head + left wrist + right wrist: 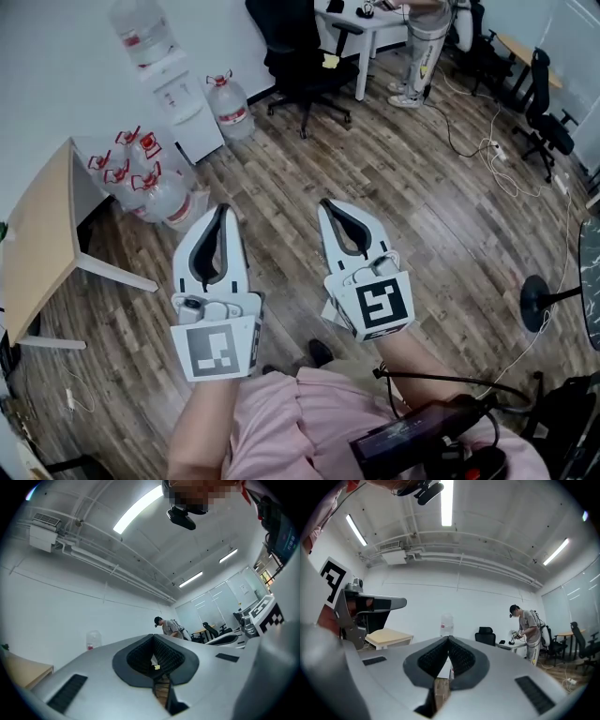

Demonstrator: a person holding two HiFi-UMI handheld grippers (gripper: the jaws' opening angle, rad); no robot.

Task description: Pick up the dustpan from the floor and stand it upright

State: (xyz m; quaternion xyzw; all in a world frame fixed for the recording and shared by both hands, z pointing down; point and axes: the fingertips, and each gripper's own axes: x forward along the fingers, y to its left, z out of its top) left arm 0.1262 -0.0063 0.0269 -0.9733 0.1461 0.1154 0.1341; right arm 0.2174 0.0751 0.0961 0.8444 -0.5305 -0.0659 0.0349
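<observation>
Ahead and left of the left fingers [236,251], water jugs [150,187] cluster on the wood floor [394,169] beside a white dispenser [183,108]. Further left stands a wooden table [37,234]. Well beyond the right fingers [330,239] are a black chair [300,56], a white desk [361,23] and a standing person [424,47]. Cables [497,159] trail to the right.

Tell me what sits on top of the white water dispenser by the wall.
A large clear water bottle with a red label sits upside down on the water dispenser. Its neck is sunk in the dispenser's top, so the mouth cannot be seen.
</observation>
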